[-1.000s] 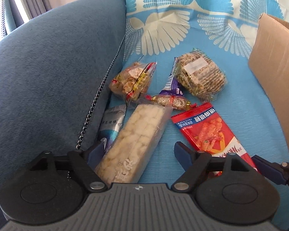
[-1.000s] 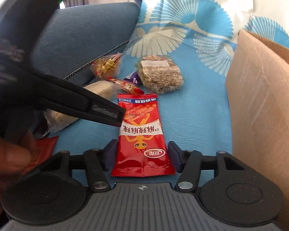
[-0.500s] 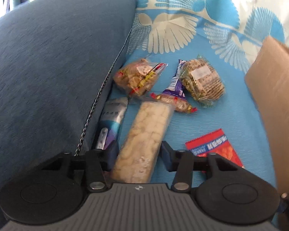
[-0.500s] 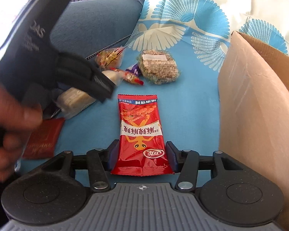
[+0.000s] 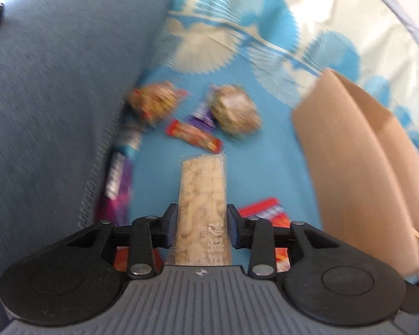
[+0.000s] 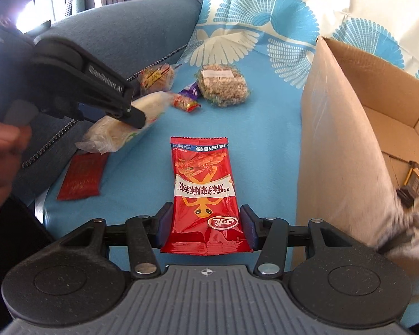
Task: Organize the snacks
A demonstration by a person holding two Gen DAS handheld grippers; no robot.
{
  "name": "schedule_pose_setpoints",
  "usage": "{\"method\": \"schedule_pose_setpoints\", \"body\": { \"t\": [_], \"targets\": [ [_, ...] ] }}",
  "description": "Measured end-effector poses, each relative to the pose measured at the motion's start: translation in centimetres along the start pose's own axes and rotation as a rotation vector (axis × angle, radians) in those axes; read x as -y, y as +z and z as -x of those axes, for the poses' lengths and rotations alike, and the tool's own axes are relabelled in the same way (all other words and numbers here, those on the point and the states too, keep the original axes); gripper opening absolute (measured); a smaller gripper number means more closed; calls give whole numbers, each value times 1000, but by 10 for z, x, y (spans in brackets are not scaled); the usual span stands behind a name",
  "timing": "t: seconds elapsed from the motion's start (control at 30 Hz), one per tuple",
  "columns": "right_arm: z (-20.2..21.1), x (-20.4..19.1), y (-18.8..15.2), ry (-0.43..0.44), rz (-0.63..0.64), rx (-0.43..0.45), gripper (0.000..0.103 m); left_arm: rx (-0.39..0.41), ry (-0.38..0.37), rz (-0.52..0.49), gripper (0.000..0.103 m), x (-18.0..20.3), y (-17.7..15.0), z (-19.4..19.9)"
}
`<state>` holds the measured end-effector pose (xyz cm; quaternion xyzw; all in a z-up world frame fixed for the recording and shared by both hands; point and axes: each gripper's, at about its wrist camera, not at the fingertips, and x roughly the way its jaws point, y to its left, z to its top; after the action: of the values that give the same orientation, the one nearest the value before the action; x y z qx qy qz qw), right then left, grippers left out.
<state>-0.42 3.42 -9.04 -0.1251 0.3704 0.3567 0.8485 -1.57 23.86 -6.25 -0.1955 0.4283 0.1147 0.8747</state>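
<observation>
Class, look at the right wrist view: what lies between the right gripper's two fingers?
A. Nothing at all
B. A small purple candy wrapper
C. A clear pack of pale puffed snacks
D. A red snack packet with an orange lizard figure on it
D: the right gripper has its pads on either side of the red snack packet, whose printed lizard figure shows clearly.

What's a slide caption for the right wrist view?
Right gripper clamps a red snack packet above the blue cover, beside an open cardboard box.
</observation>
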Motion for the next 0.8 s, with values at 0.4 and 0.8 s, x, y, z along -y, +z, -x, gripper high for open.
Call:
{"method": "schedule_pose_setpoints", "body": {
  "t": [0.4,0.8],
  "targets": [
    [1,1,-6,29,-3,-44,55,-160,31,-41,41,20,-12,-11],
    [-4,6,-3,53,-28,-12,59,-190,56,-71,48,23,-15,-21]
  ]
}}
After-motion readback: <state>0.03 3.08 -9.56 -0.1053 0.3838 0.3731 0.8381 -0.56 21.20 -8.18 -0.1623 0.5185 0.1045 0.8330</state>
